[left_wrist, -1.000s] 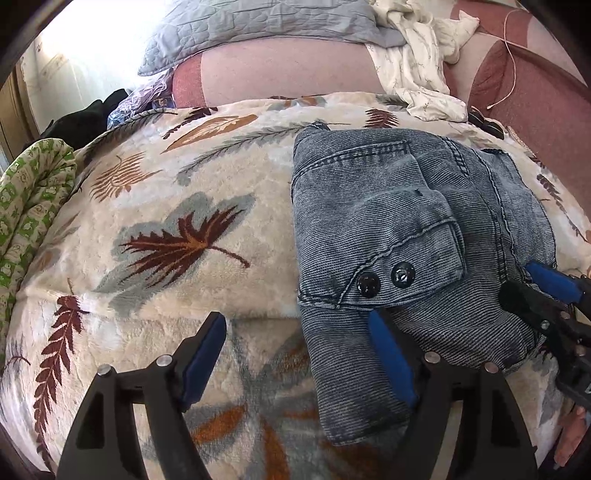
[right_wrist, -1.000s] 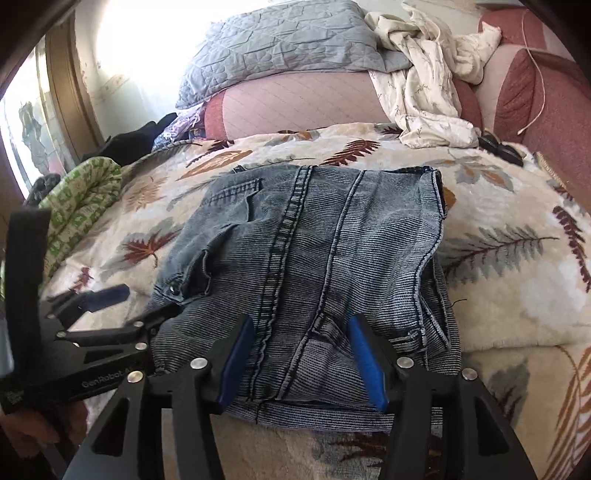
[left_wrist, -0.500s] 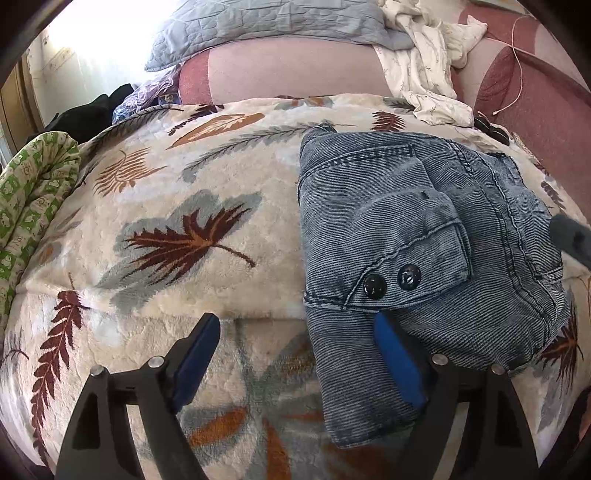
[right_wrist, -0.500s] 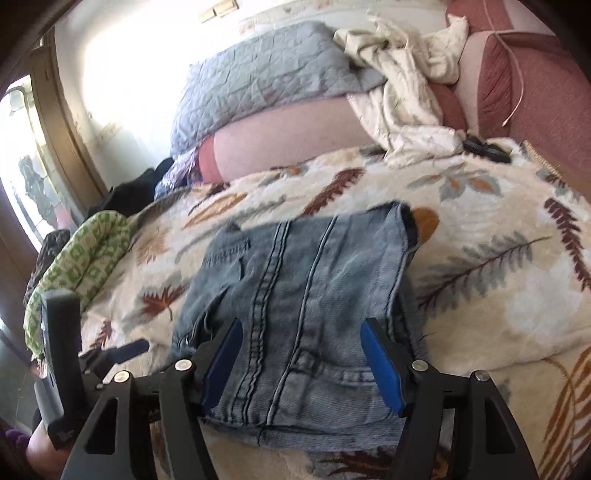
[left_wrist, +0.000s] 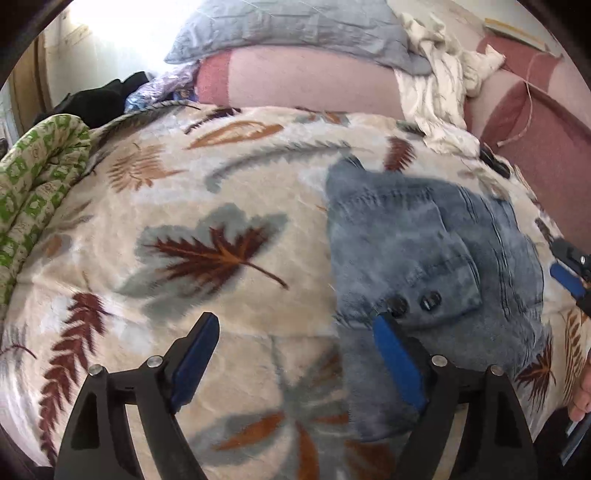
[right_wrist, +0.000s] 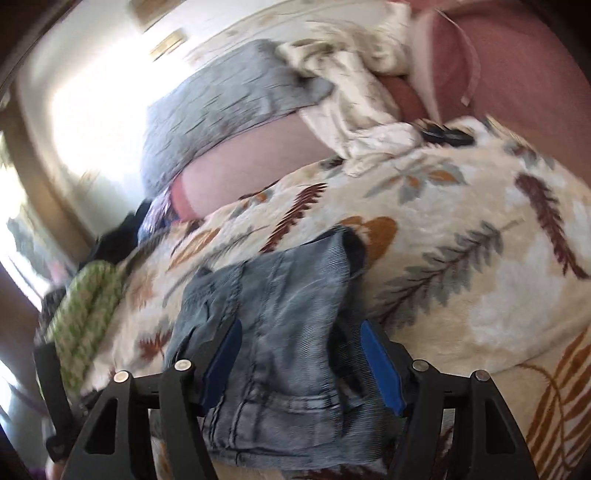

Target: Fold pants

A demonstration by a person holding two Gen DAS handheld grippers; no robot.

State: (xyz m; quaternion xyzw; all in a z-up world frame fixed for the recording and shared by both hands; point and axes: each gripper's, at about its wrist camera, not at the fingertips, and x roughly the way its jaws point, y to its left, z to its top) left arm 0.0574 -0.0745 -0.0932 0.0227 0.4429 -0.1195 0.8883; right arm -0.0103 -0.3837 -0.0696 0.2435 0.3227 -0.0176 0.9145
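Note:
The blue denim pants (left_wrist: 436, 266) lie folded into a compact stack on the leaf-print blanket (left_wrist: 192, 206), pocket flap with two dark snaps on top. My left gripper (left_wrist: 295, 354) is open and empty, above the blanket at the stack's near left corner. The pants also show in the right wrist view (right_wrist: 280, 317). My right gripper (right_wrist: 299, 354) is open and empty, raised above the stack's near edge with its blue pads apart. It also shows at the right edge of the left wrist view (left_wrist: 570, 273).
A grey quilted pillow (left_wrist: 295, 29) and a crumpled white cloth (left_wrist: 439, 92) lie at the bed's head against a pink headboard (left_wrist: 535, 140). A green patterned cloth (left_wrist: 33, 184) lies at the left. A small dark object (right_wrist: 447, 134) sits by the white cloth.
Both grippers have pulled back and up from the folded pants, staying open. The right wrist view has tilted and blurred; the pants have not moved.

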